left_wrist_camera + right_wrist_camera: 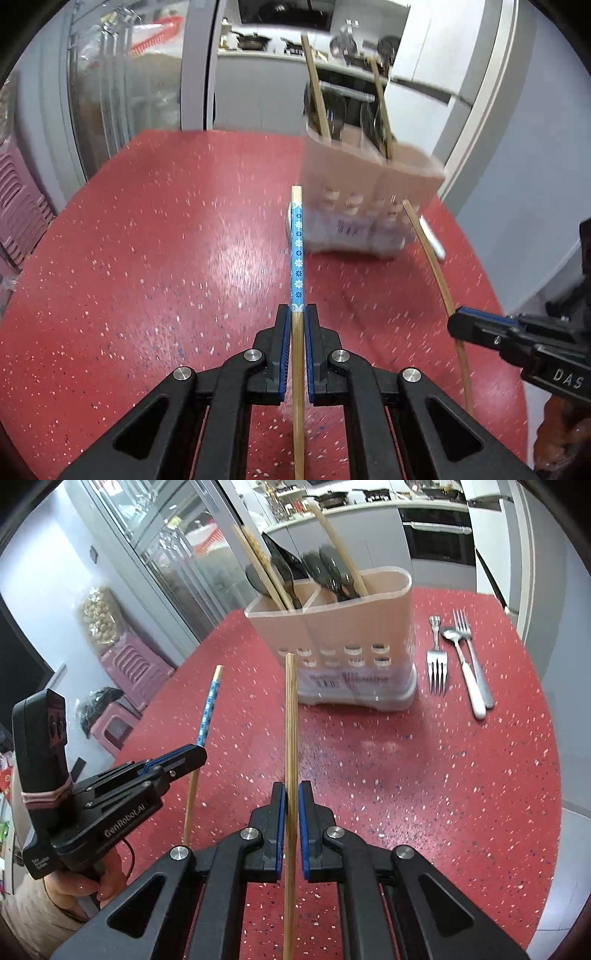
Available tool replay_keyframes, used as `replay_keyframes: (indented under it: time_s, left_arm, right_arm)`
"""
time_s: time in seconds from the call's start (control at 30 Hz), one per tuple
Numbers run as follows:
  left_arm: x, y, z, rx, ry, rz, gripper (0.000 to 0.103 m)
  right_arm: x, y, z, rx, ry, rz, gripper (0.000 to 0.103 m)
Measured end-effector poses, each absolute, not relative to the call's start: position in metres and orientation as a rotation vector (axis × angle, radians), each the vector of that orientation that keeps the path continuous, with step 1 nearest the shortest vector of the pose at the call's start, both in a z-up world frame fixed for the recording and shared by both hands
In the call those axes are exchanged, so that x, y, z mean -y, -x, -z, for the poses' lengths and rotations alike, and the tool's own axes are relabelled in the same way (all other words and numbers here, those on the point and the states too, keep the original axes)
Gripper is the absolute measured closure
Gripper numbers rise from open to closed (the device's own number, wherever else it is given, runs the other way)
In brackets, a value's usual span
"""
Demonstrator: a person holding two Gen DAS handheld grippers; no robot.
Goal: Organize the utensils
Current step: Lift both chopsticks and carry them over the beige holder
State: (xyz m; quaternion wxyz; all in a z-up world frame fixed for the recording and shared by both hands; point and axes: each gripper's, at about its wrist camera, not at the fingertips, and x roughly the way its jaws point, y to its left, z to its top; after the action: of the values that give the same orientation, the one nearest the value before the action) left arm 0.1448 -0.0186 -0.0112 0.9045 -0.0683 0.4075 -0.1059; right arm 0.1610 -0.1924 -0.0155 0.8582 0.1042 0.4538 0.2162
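Observation:
My left gripper (297,310) is shut on a chopstick with a blue flowered end (296,251), held above the red speckled table (147,277). The same gripper (197,751) and blue-ended chopstick (207,712) show at the left of the right wrist view. My right gripper (291,788) is shut on a plain bamboo chopstick (290,720); it appears again at the right of the left wrist view (452,325), holding the bamboo chopstick (428,251). Ahead of both stands a beige two-compartment utensil holder (351,627) with chopsticks and dark utensils in it.
Two forks (437,661) (471,653) and a white-handled spoon (463,668) lie on the table right of the holder. Pink stools (129,675) stand beyond the table's left edge. A glass cabinet and kitchen counter are behind. A hand (74,886) holds the left gripper's grip.

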Motion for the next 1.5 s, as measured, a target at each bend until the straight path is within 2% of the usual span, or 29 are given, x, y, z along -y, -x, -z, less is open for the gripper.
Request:
replay_keyframes:
  time_s: [0.43,0.83,1.5]
  left_arm:
    - [0.011,-0.161,-0.075,-0.627,0.216,0.267,0.071]
    - [0.014,-0.212,-0.122,-0.502,0.247,0.253,0.071]
    - [0.042,-0.297,-0.112,-0.385,0.240,0.183,0.071]
  right_arm:
    - [0.214,-0.176,-0.062,-0.776,-0.253,-0.422,0.096]
    - [0.223,-0.222,-0.123,-0.618,-0.252,-0.378,0.095]
    - [0.228,-0.319,-0.113,-0.463,-0.234,-0.320,0.096]
